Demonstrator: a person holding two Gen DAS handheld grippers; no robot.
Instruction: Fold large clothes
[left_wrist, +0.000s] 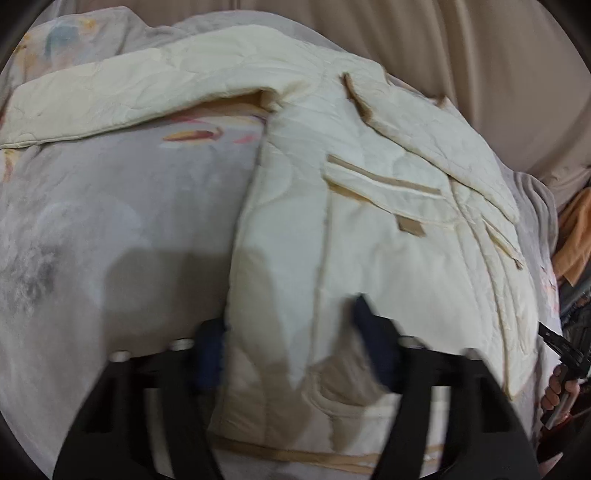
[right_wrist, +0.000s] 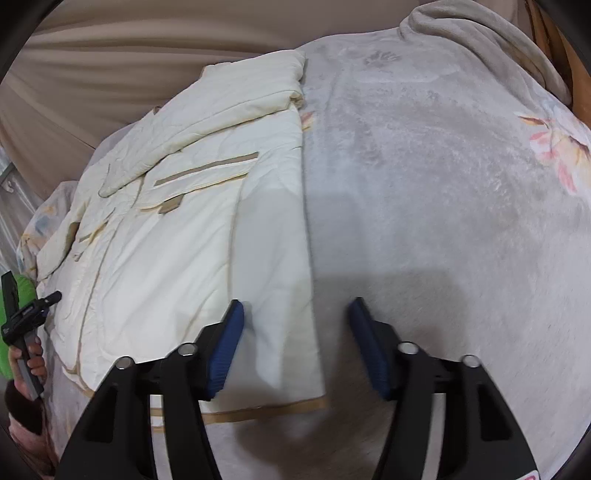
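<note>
- Your cream quilted jacket (left_wrist: 369, 236) lies flat on the grey floral blanket (left_wrist: 122, 221), long axis running away from you, tan-trimmed hem nearest (one sleeve folded across the chest).
- Your left tongs (left_wrist: 291, 354) are spread wide over the jacket's hem corner, gripping nothing.
- Your right tongs (right_wrist: 295, 343) also stand wide, straddling the jacket's (right_wrist: 192, 236) side edge above the blanket (right_wrist: 443, 206).

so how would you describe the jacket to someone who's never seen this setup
Look at the bed covered by a grey plush blanket with faint pink flowers. Lying flat on it is the cream quilted jacket, sleeves folded across its front. Its tan trim along the pockets and hem sets it apart from the blanket.
</note>
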